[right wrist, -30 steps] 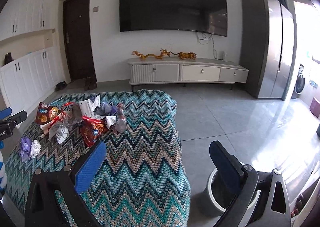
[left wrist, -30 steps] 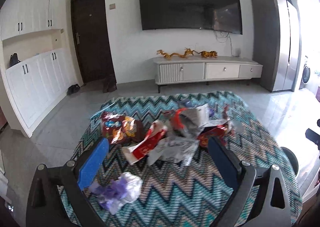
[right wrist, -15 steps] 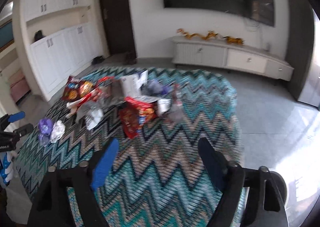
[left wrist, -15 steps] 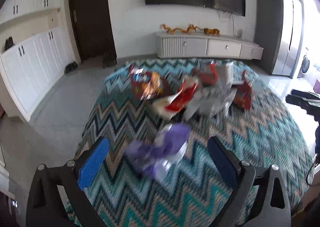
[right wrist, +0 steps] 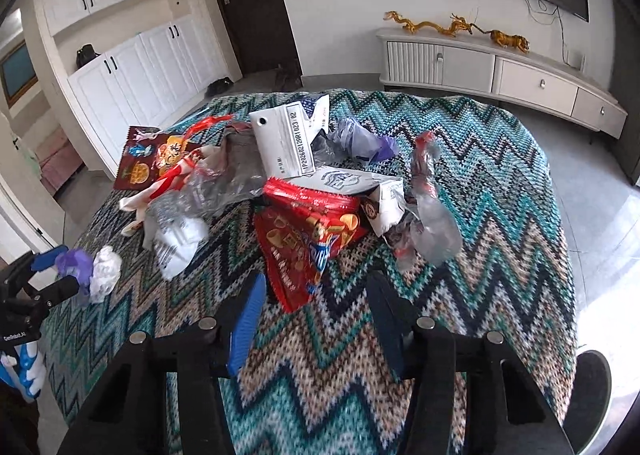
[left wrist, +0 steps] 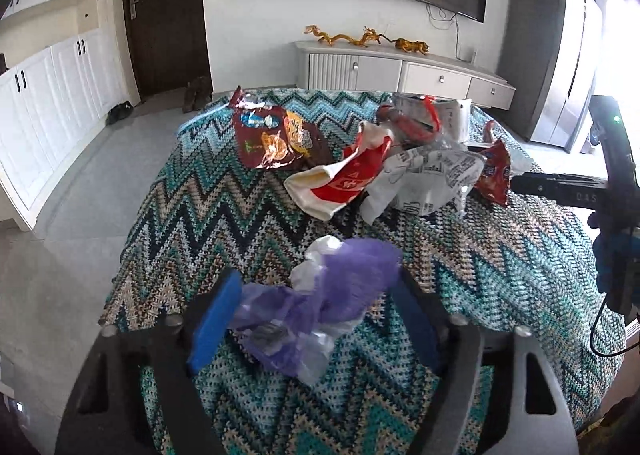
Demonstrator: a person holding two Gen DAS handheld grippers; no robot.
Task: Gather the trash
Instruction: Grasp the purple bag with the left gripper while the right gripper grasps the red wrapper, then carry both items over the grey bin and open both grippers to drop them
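Observation:
Trash lies in a heap on a table under a zigzag knitted cloth (left wrist: 192, 215). In the left wrist view my left gripper (left wrist: 316, 315) straddles a crumpled purple and white plastic bag (left wrist: 344, 287). Its jaws are closing, the blue pads sit at the bag's edges, and no squeeze shows. In the right wrist view my right gripper (right wrist: 316, 311) hovers low over the cloth with its jaws closing. The pointed end of a red snack wrapper (right wrist: 300, 255) reaches between its fingers, clear of both pads. The left gripper (right wrist: 52, 275) appears at that view's left edge around the same purple bag (right wrist: 76, 263).
The heap holds a brown snack bag (left wrist: 272, 139), a red and white wrapper (left wrist: 344, 183), a white printed bag (left wrist: 424, 179), a white carton (right wrist: 288, 139) and a crushed clear bottle (right wrist: 432, 215). A dark round bin (right wrist: 592, 391) stands on the floor at lower right.
Both grippers came down and forward over the table and their jaws narrowed. The purple bag now lies between the left jaws. The right gripper swung left from the bin side to the red wrapper.

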